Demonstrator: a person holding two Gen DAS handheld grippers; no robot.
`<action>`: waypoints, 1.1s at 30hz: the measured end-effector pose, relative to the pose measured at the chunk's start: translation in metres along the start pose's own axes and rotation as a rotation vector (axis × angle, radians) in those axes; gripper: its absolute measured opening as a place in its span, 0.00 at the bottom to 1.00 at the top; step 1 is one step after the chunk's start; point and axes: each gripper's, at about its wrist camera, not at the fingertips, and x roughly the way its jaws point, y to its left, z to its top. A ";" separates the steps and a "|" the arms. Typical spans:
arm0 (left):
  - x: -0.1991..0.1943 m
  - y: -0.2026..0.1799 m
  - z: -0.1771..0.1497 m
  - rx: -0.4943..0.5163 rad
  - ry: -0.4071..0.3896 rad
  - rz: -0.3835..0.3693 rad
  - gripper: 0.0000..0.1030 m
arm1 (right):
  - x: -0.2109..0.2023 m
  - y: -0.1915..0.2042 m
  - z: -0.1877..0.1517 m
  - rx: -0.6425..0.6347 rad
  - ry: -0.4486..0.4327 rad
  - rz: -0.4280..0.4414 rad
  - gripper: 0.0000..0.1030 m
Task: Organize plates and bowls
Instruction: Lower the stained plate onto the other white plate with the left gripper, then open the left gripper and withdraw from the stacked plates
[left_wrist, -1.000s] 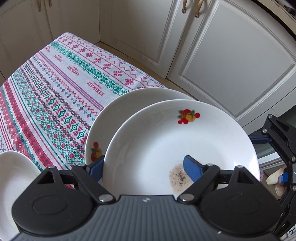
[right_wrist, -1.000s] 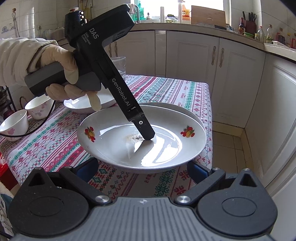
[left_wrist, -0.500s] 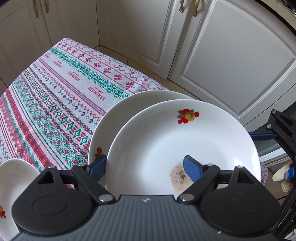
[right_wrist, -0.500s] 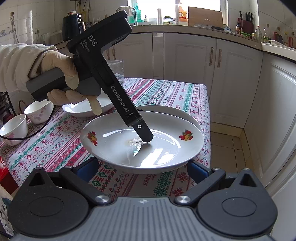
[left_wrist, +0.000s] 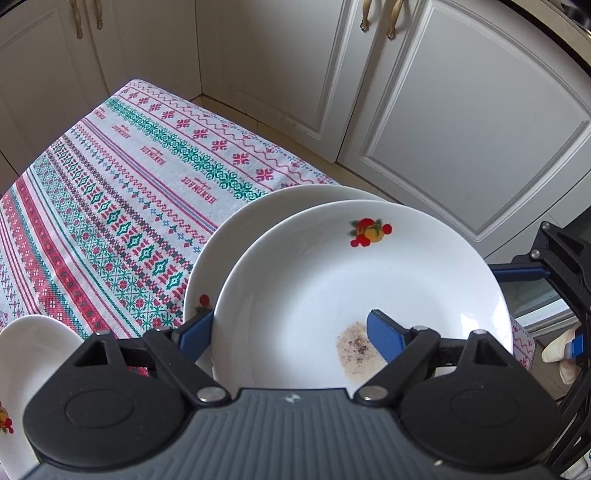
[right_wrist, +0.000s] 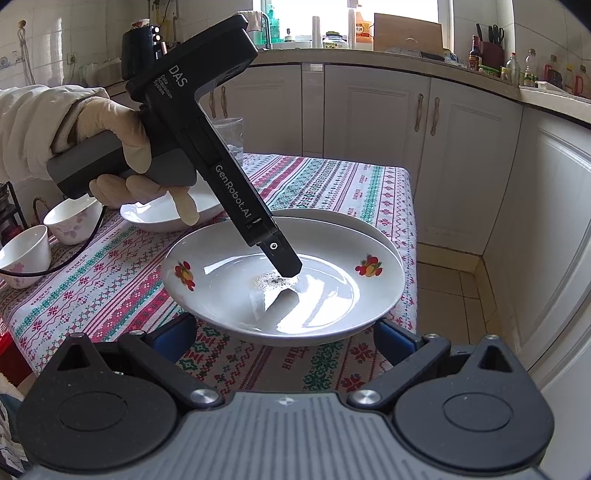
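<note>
My right jaws (right_wrist: 284, 339) stand wide apart with nothing between them, hovering low just in front of the near rim of the upper plate (right_wrist: 295, 291). That plate, white with fruit prints and a speckled smear in its middle, sits on top of a second plate (left_wrist: 236, 236) of the same kind, slightly offset from it, at the corner of the counter (right_wrist: 325, 177) under its red and green patterned cloth. My left jaws (left_wrist: 291, 330) straddle the upper plate's rim and are opening: one blue pad is inside the dish right at the smear, the other outside the rim, between the two plates; whether the pads still press on the rim I cannot tell. From the right wrist view, my gloved left hand (right_wrist: 122, 147) grips the black tool, which slants down into the dish. Behind it lies a third plate (right_wrist: 155, 218), and further left two small flowered bowls (right_wrist: 72, 219) stand close together. Beyond the counter are white cabinet doors (left_wrist: 461, 122).
</note>
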 end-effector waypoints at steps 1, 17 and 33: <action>0.000 0.000 0.000 0.002 -0.001 0.000 0.86 | 0.000 0.000 0.000 0.000 0.001 -0.001 1.00; -0.015 0.000 -0.008 -0.003 -0.027 0.021 0.86 | 0.000 0.007 0.000 -0.009 0.003 -0.028 1.00; -0.069 -0.009 -0.047 -0.064 -0.173 0.068 0.86 | -0.021 0.027 -0.003 -0.036 -0.019 -0.033 1.00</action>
